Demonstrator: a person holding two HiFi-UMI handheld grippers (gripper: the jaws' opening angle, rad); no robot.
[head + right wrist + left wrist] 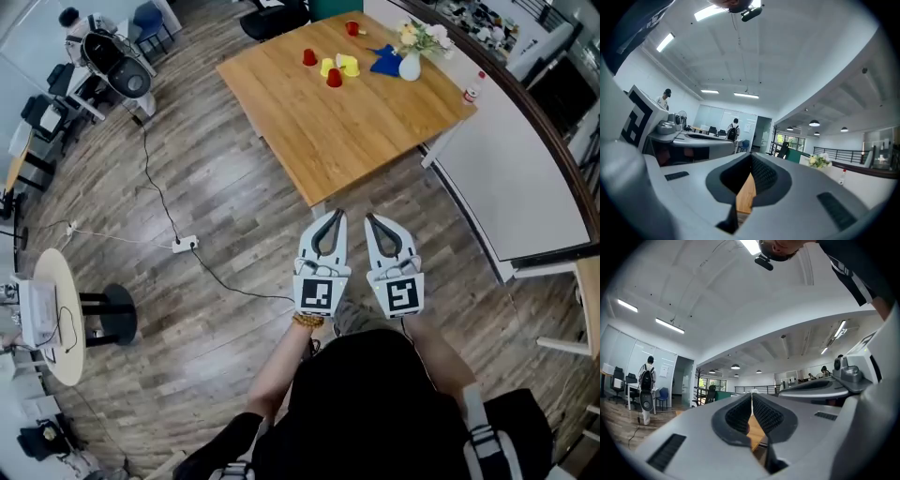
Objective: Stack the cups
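head view: the left gripper (337, 216) and the right gripper (370, 218) are held side by side over the wood-plank floor (216, 216), just short of the near corner of the square wooden table (356, 131). left gripper view and right gripper view each show the jaws pressed together with nothing between them. three small red plastic cups (335, 78) and two yellow plastic cups (348, 65) stand unstacked at the table's far side, well apart from both grippers, near a blue cloth (384, 61) and a white vase of flowers (410, 64).

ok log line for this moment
phase: pre-reach | left gripper: shut, empty | right gripper: shut, empty | cups: apart on table
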